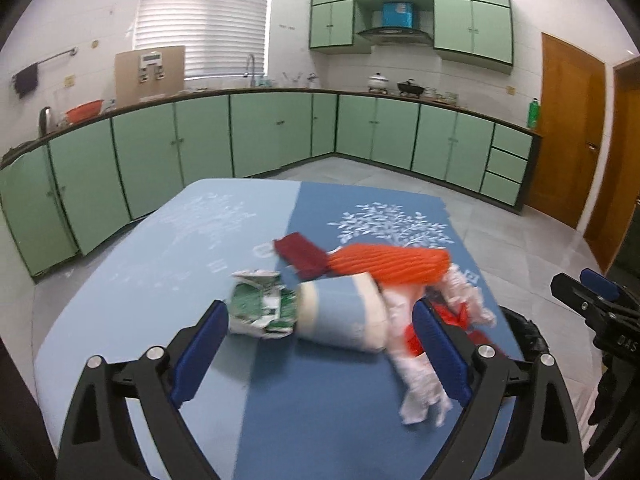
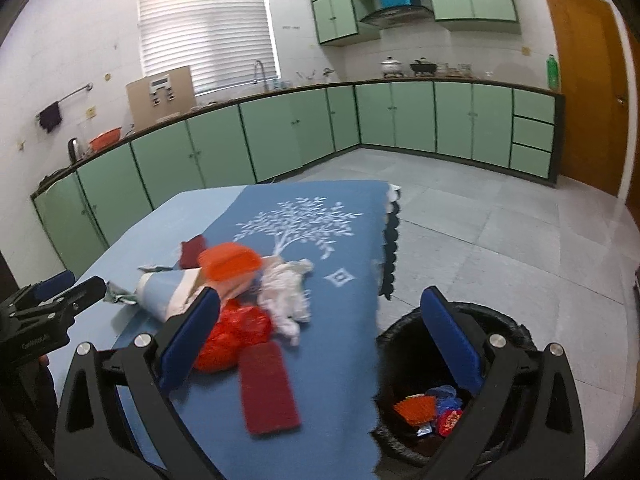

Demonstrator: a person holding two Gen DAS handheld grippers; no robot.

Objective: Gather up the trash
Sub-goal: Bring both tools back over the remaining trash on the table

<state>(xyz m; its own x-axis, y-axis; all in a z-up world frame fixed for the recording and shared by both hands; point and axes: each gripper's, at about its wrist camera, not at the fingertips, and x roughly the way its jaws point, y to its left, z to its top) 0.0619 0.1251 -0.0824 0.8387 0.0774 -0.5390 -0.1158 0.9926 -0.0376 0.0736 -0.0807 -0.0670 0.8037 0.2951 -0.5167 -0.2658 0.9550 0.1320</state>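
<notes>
Blurred white wrapper (image 1: pixel 420 392) behind left tool (image 1: pixel 320 344)

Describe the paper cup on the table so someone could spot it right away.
On the blue tablecloth, find the trash pile in the middle. The paper cup lies on its side at the near edge, pale blue with cream ends, unlike the orange and red scraps around it.

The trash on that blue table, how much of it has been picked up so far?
Some is done: the black bin beside the table already holds a few colourful scraps. Nothing is in hand; the left gripper and right gripper both stand open and empty. Left on the tablecloth: a blue paper cup, crumpled green paper, orange netting, white tissue, a red bag and a dark red card.
</notes>
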